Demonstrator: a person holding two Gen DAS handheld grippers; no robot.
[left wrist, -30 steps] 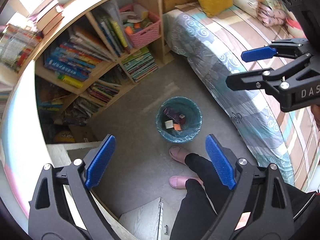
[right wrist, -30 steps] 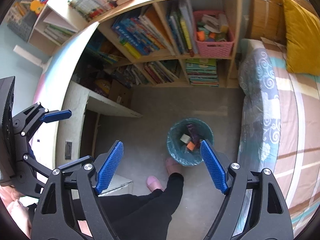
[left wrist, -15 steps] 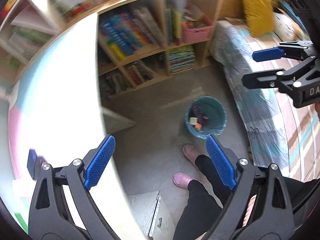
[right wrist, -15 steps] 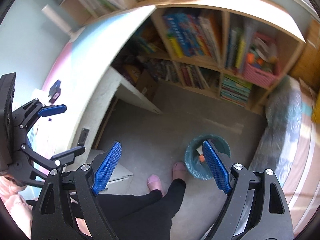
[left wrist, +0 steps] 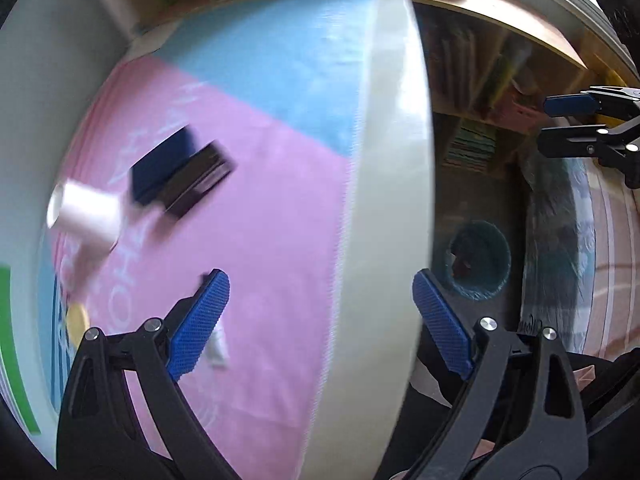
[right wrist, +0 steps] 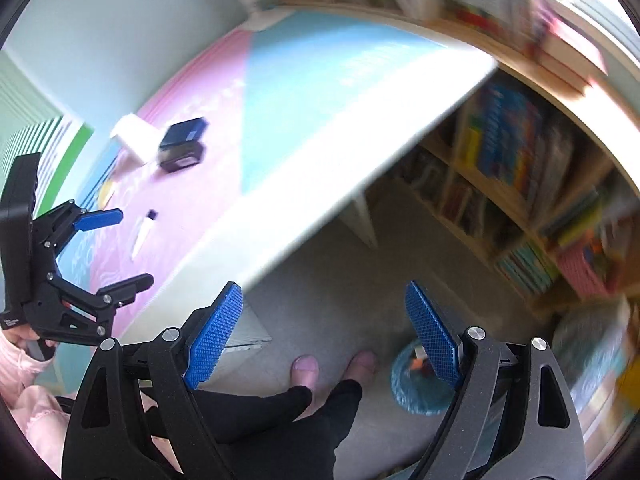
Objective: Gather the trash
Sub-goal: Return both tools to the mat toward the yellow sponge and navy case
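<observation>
On the pink-and-blue bench [left wrist: 280,216] lay two dark boxes [left wrist: 182,174], one white roll [left wrist: 86,210] and one small white scrap [right wrist: 141,236], all blurred. Both the left tool [left wrist: 320,322] and right tool [right wrist: 324,330] stood apart, empty. Below, the bin [right wrist: 416,390] sat on the floor beside two feet [right wrist: 306,368], holding trash.

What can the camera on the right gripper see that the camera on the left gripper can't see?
Only the right wrist view shows the person's pink slippers and the bright book spines. Only the left wrist view shows the striped bedcover. Both show the pink and blue desk mat, the two dark boxes, the white block and the teal trash bin. Both grippers are open and empty.
</observation>
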